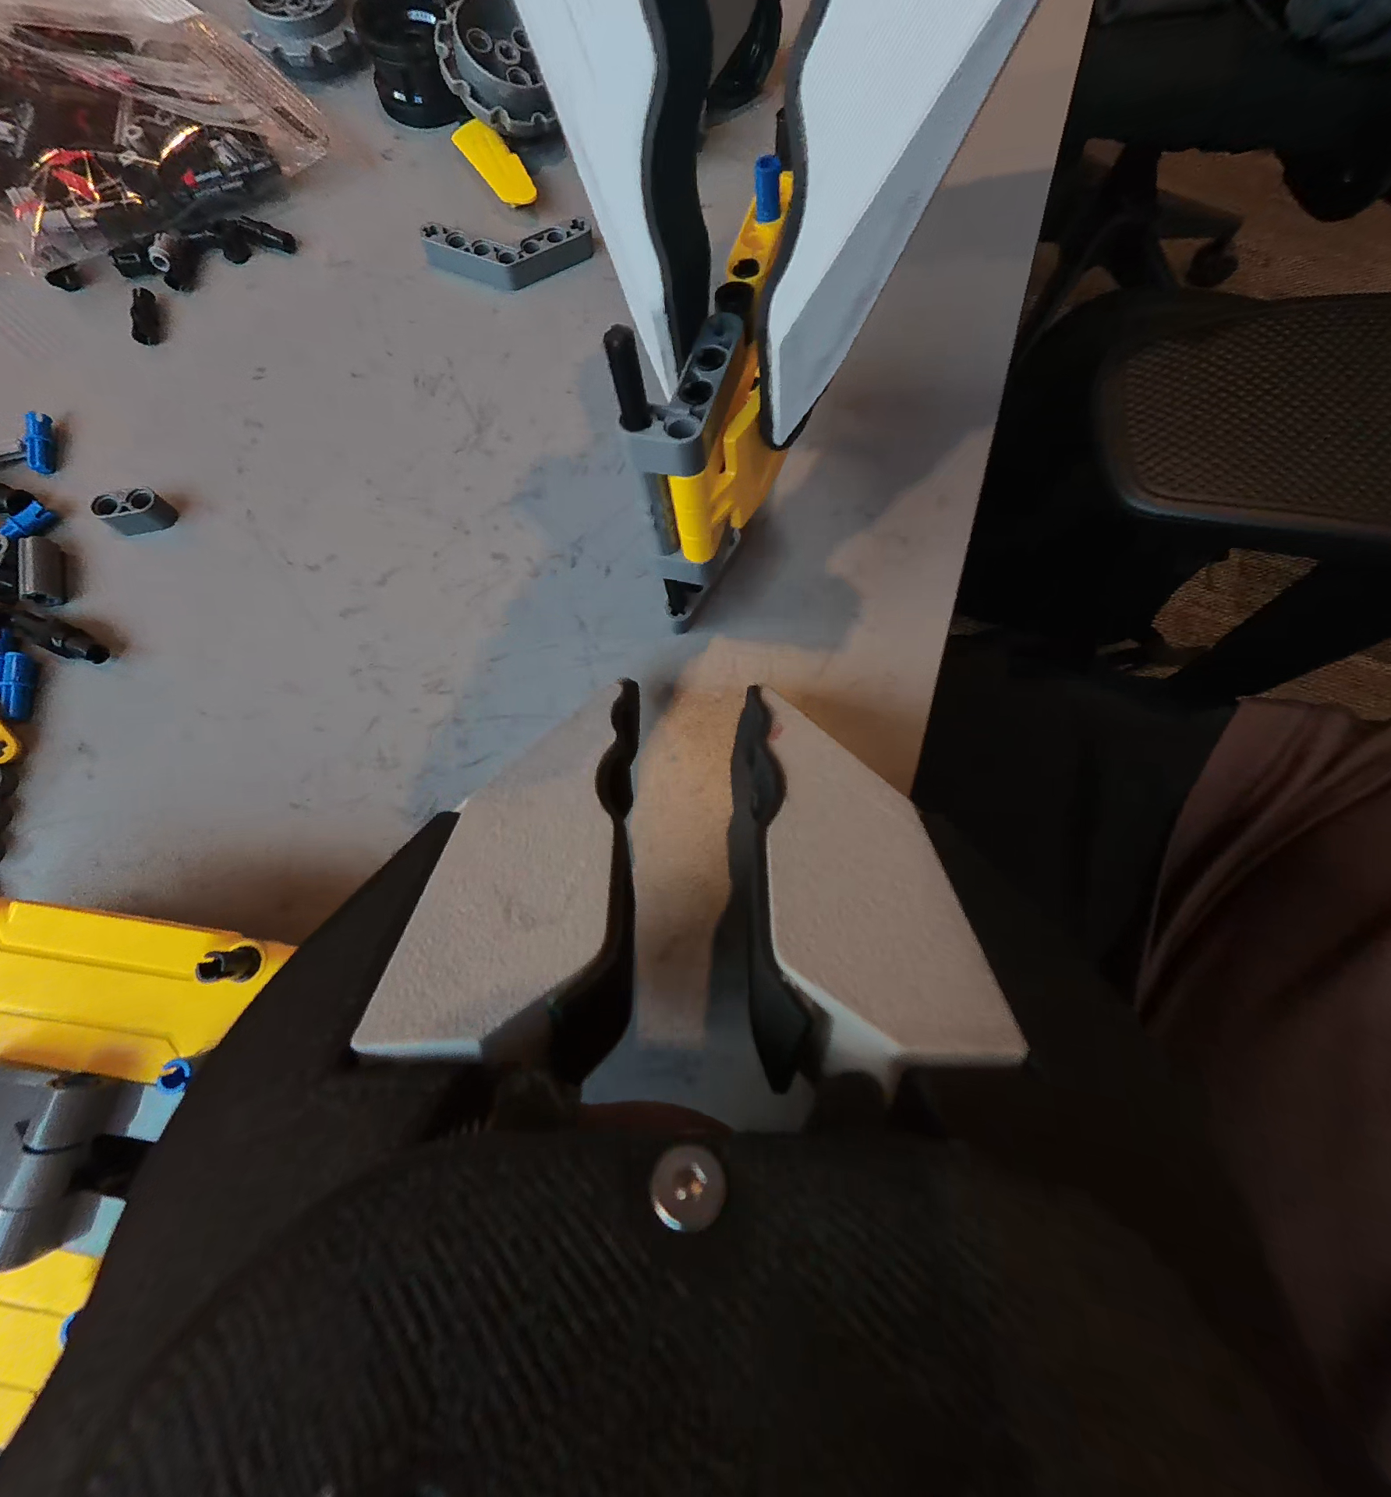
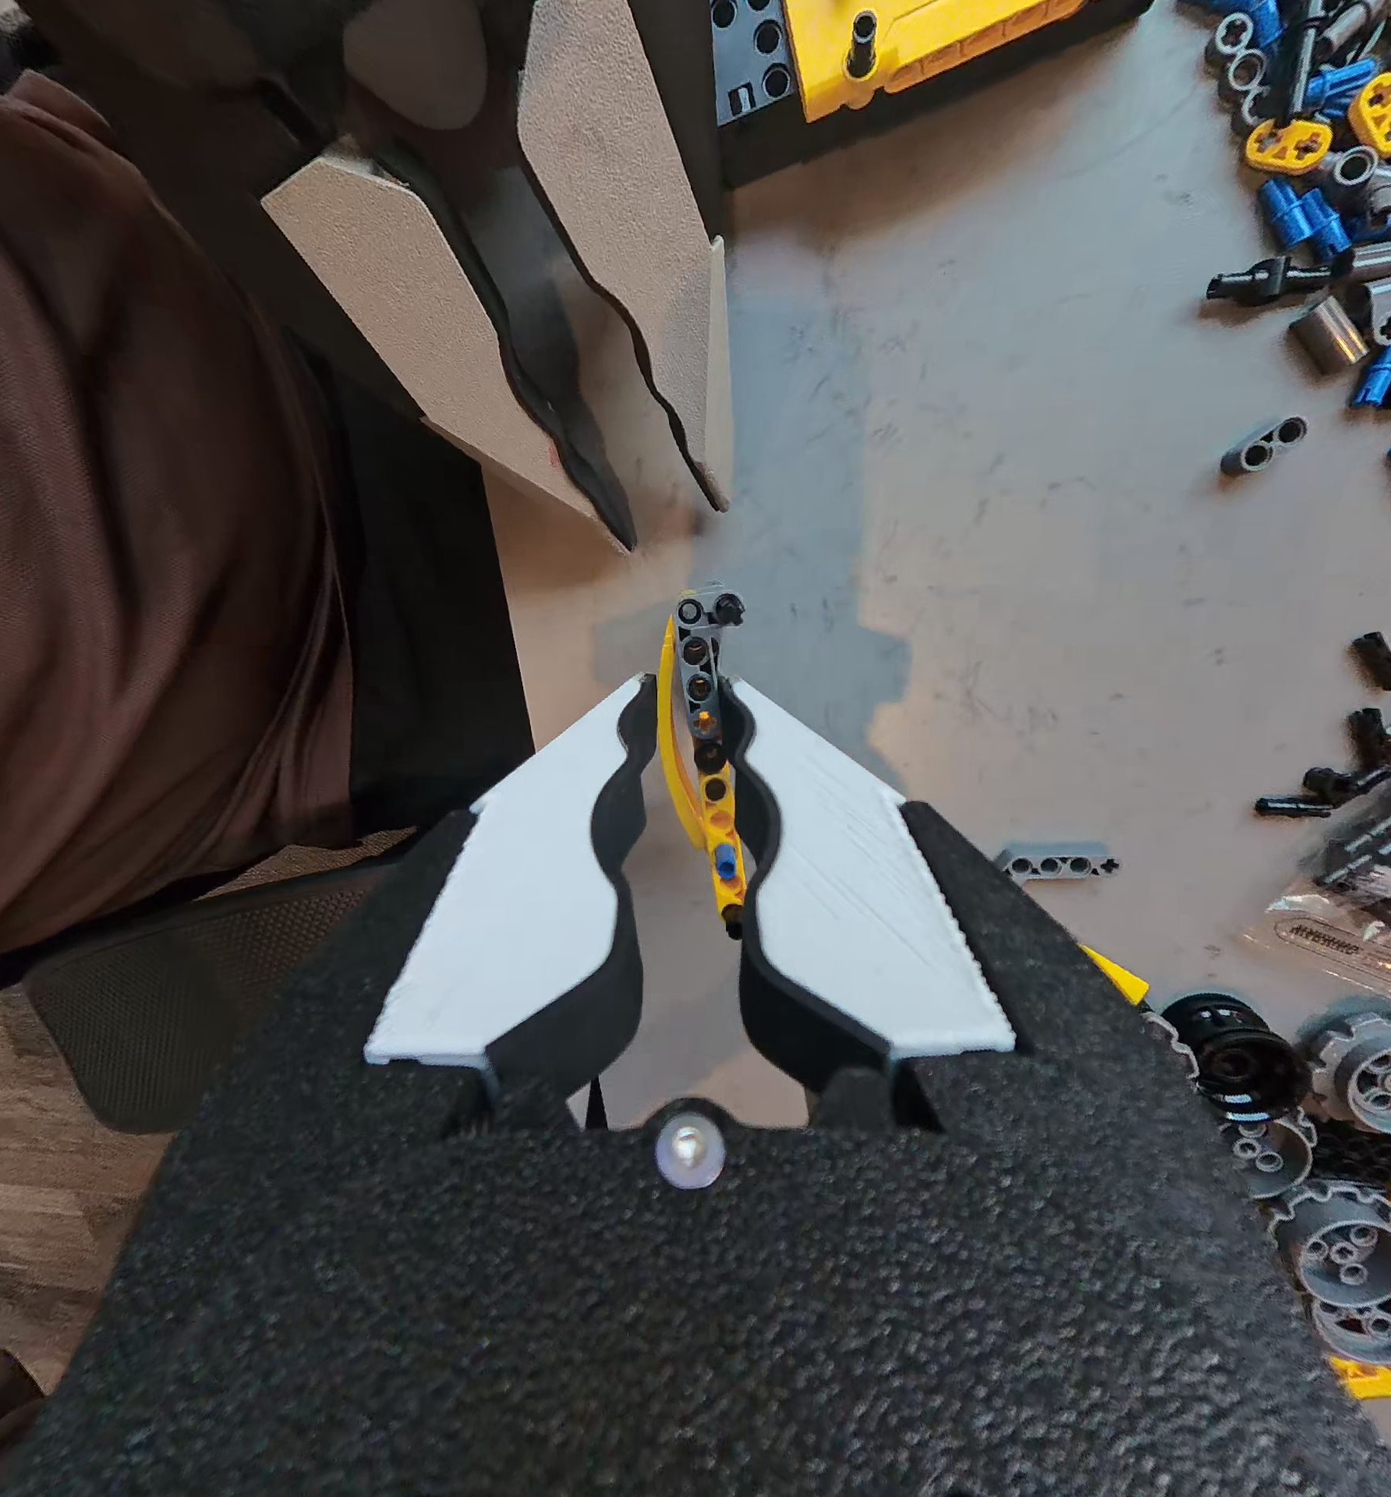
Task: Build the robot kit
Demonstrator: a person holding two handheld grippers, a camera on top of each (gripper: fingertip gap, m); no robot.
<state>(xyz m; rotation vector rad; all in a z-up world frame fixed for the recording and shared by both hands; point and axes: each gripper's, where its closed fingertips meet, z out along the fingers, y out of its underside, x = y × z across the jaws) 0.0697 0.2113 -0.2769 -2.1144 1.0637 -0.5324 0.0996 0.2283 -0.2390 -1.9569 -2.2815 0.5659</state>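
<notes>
Your right gripper is clamped on a small yellow-and-grey beam assembly, whose long axis runs straight out along the jaws, with the grey end and a black pin poking past the tips. Your left gripper is part open with nothing in it, tips facing that grey end, near but not touching. It all hangs over the grey table. Loose pins and connectors lie well off to the right jaw's side.
</notes>
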